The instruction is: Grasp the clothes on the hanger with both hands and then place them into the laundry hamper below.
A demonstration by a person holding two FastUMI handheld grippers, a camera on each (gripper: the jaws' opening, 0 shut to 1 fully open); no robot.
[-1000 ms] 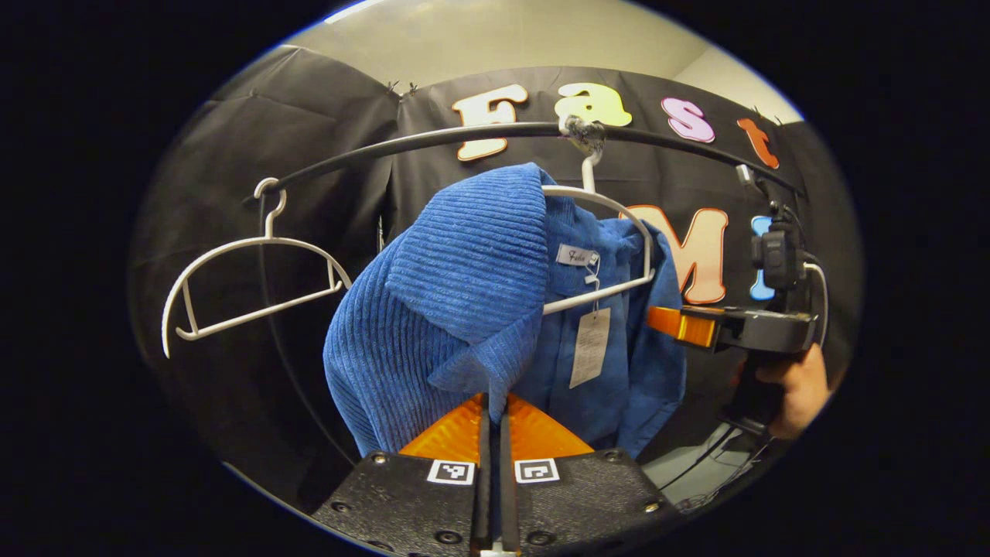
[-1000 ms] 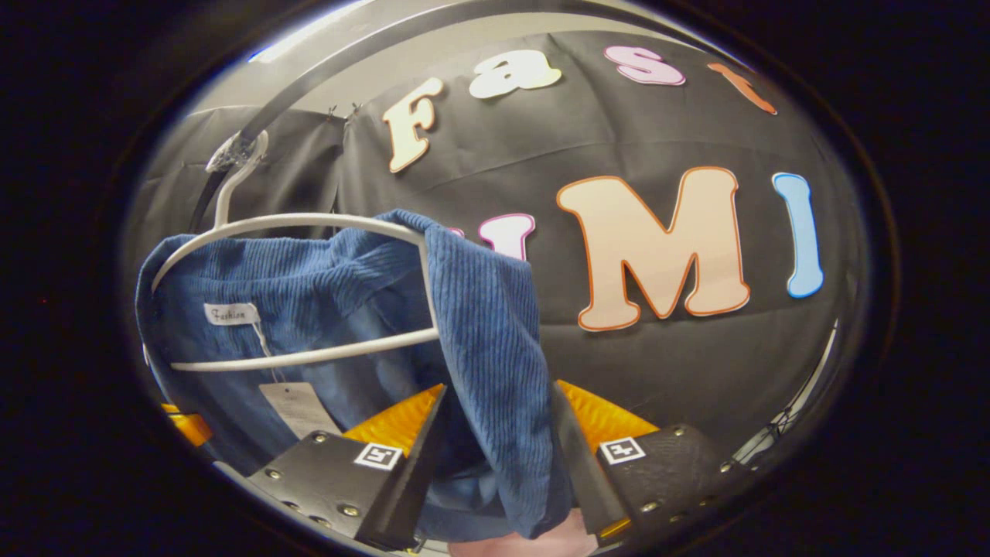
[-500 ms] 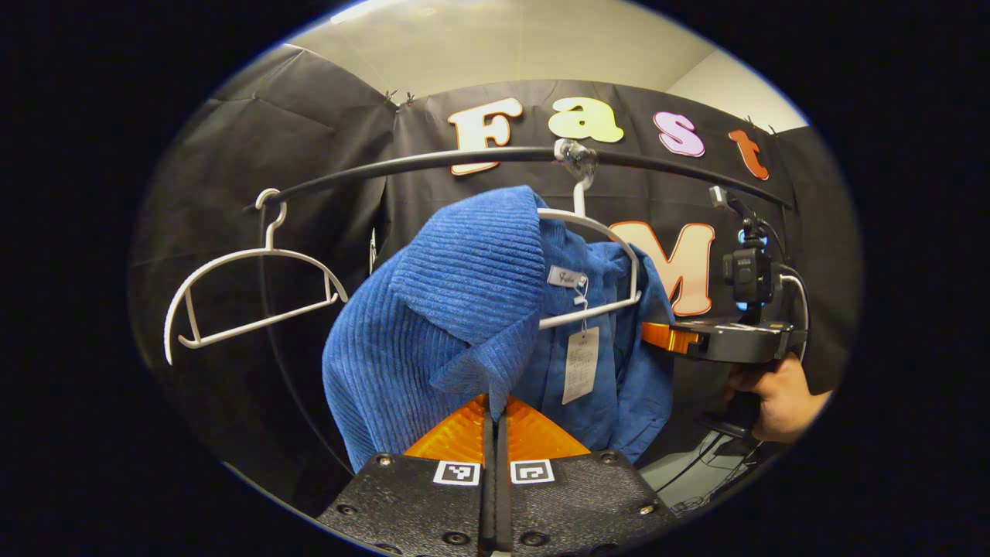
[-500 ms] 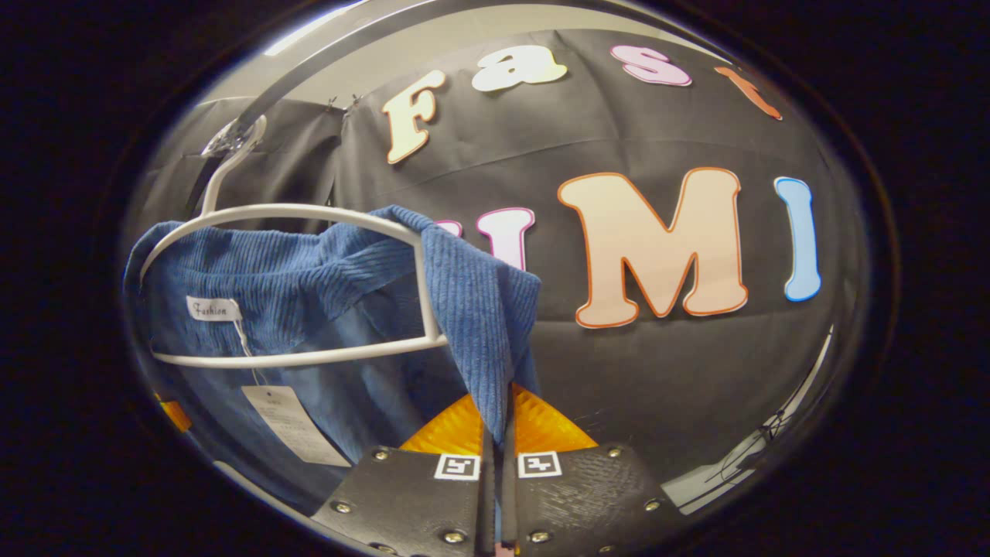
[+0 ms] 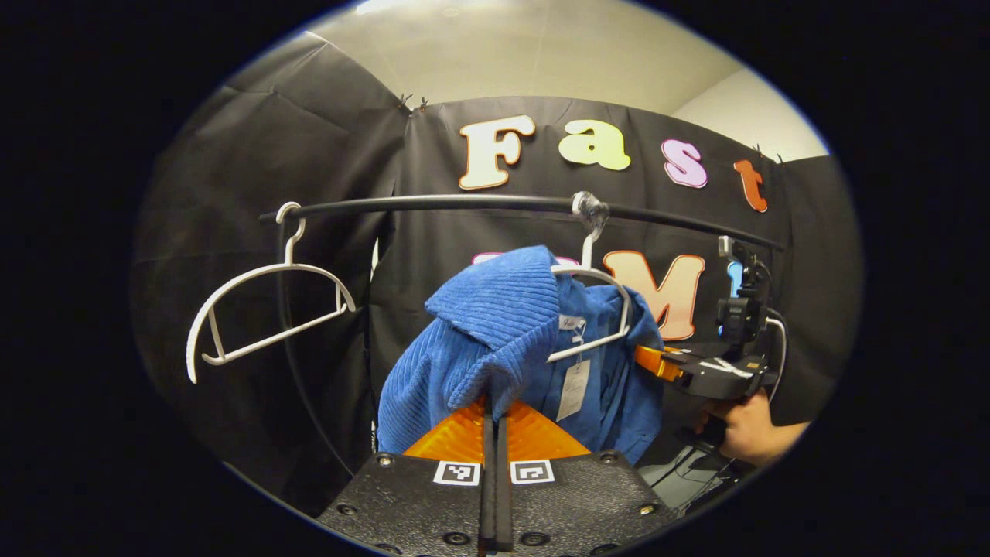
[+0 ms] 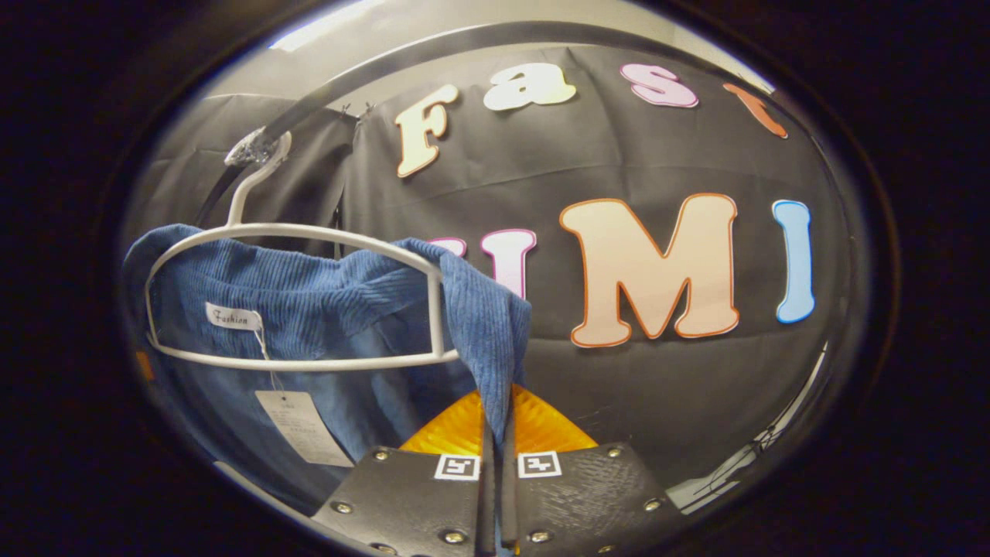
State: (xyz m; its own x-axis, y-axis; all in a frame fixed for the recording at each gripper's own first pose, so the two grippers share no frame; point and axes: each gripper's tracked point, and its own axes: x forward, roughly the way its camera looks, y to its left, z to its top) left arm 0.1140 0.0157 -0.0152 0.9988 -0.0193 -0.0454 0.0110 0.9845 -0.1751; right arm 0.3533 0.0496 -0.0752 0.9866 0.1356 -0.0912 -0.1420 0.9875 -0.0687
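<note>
A blue ribbed garment (image 5: 495, 340) hangs on a white hanger (image 5: 599, 309) from a black rail (image 5: 464, 203). My left gripper (image 5: 495, 402) is shut on the garment's left shoulder fold. In the right gripper view the same garment (image 6: 325, 302) drapes over the white hanger (image 6: 309, 360), and my right gripper (image 6: 495, 422) is shut on its right shoulder edge. The right gripper (image 5: 657, 362) also shows in the left gripper view, pinching the garment's far side, held by a hand (image 5: 742, 433). A paper tag (image 6: 302, 429) dangles from the collar label.
An empty white hanger (image 5: 263, 309) hangs at the rail's left end. A black upright pole (image 5: 298, 356) of the rack curves down beside it. Cables (image 5: 696, 472) lie on the floor at lower right. The rail (image 6: 387, 70) arcs overhead in the right gripper view.
The right gripper closed on the garment's right edge a second ago. Both grippers have since pulled back and lower, so the garment and hanger look smaller; the left shoulder is bunched and drawn toward me.
</note>
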